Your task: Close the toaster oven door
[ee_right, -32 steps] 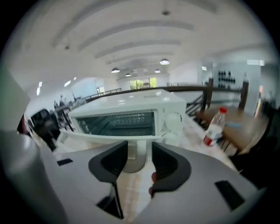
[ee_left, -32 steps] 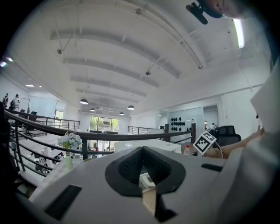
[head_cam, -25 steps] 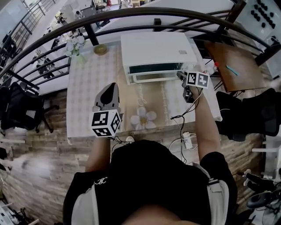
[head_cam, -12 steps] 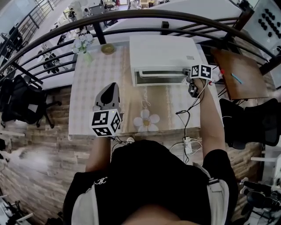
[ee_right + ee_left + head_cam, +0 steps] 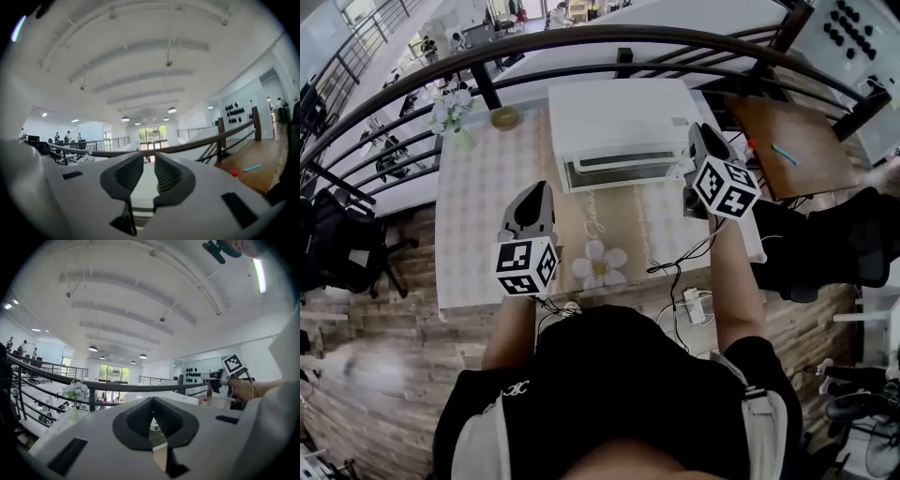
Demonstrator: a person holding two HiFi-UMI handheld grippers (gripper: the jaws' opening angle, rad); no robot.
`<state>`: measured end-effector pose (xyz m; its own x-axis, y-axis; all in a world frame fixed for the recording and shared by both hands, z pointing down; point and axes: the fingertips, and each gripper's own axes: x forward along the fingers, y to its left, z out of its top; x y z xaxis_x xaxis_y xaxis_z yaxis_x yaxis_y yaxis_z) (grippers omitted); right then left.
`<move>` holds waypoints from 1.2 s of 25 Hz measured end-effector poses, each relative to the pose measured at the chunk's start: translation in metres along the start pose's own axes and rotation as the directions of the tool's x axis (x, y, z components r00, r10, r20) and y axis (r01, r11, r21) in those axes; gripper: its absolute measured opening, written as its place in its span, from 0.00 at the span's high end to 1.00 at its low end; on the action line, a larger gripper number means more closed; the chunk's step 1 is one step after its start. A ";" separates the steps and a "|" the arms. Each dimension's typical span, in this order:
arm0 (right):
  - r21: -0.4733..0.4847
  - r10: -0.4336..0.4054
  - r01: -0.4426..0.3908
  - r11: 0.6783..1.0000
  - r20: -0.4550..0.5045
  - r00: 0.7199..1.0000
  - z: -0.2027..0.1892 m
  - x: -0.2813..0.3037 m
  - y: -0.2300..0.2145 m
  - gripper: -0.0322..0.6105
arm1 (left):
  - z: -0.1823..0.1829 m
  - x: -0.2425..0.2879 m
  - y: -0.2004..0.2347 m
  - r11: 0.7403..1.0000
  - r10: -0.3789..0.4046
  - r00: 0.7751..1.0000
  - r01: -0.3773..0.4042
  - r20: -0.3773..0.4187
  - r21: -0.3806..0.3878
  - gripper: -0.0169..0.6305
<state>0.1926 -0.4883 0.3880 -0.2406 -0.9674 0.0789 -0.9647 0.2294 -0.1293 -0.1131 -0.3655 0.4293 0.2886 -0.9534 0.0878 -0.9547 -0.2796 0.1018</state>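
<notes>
The white toaster oven [image 5: 619, 117] stands at the back of the table, and its glass door [image 5: 623, 169] lies flat against the front, closed. My right gripper [image 5: 697, 133] hangs raised beside the oven's right front corner, apart from the door. Its jaws are closing, a narrow gap still shows between them, and nothing is in it. In the right gripper view the right gripper [image 5: 148, 161] looks over the oven's white top [image 5: 143, 190]. My left gripper [image 5: 534, 189] hovers over the table's left middle, shut and empty; in its own view the left gripper [image 5: 152, 401] has its tips together.
A flower vase [image 5: 450, 112] and a small bowl [image 5: 504, 117] stand at the table's back left. A flower-shaped mat [image 5: 598, 262] lies near the front edge. Cables [image 5: 675, 272] trail off the front right. A dark railing [image 5: 581, 42] curves behind; a wooden side table [image 5: 787, 141] stands to the right.
The door stood partly open a second ago and is closed now. My right gripper has drawn back from it and risen to the oven's right. The left gripper stayed put.
</notes>
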 end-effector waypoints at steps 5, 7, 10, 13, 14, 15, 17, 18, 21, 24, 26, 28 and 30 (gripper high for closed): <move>-0.128 -0.029 0.062 0.990 0.245 0.969 0.024 -0.072 0.027 0.96 | 0.002 0.008 -0.017 0.999 -0.048 0.999 0.048 0.004 0.009 0.95; -0.142 -0.032 0.069 0.987 0.247 0.968 0.008 -0.091 0.038 0.96 | 0.003 0.010 -0.024 0.998 -0.069 0.998 0.069 0.003 0.015 0.95; -0.082 -0.012 0.030 0.996 0.203 0.979 -0.018 -0.107 0.047 0.96 | 0.002 0.013 -0.036 0.994 -0.106 0.994 0.106 -0.004 0.025 0.95; -0.067 -0.032 0.045 0.997 0.177 0.984 -0.027 -0.115 0.043 0.96 | 0.000 0.018 -0.049 0.990 -0.138 0.990 0.138 -0.010 0.029 0.95; -0.070 -0.045 0.058 0.996 0.176 0.983 -0.027 -0.117 0.040 0.96 | 0.000 0.019 -0.052 0.989 -0.148 0.989 0.148 -0.012 0.030 0.95; -0.073 -0.058 0.072 0.995 0.177 0.982 -0.025 -0.120 0.037 0.96 | 0.000 0.021 -0.055 0.987 -0.158 0.987 0.158 -0.013 0.030 0.95; -0.077 -0.081 0.096 0.992 0.181 0.980 -0.023 -0.125 0.032 0.96 | 0.000 0.023 -0.061 0.983 -0.178 0.984 0.179 -0.014 0.031 0.95; -0.079 -0.089 0.105 0.991 0.182 0.979 -0.023 -0.128 0.031 0.96 | 0.000 0.024 -0.064 0.982 -0.188 0.982 0.188 -0.014 0.031 0.95; -0.082 -0.102 0.119 0.990 0.181 0.978 -0.024 -0.136 0.031 0.96 | -0.001 0.022 -0.071 0.977 -0.209 0.978 0.209 -0.012 0.036 0.95; -0.078 -0.107 0.123 0.989 0.181 0.978 -0.024 -0.141 0.032 0.96 | 0.000 0.021 -0.073 0.975 -0.218 0.976 0.219 -0.011 0.040 0.95; -0.060 -0.110 0.123 0.991 0.182 0.977 -0.023 -0.143 0.032 0.96 | 0.001 0.019 -0.073 0.974 -0.221 0.975 0.222 -0.008 0.044 0.95; -0.050 -0.117 0.129 0.990 0.186 0.975 -0.021 -0.144 0.032 0.96 | 0.003 0.018 -0.073 0.973 -0.222 0.975 0.221 -0.004 0.060 0.95; -0.053 -0.127 0.140 0.989 0.189 0.974 -0.020 -0.144 0.032 0.96 | 0.004 0.017 -0.072 0.973 -0.220 0.976 0.219 -0.001 0.076 0.95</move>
<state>0.1938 -0.3397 0.3920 -0.0912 -0.9914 -0.0934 -0.9932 0.0975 -0.0643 -0.0394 -0.3619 0.4193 0.4914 -0.8685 0.0644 -0.8709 -0.4895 0.0433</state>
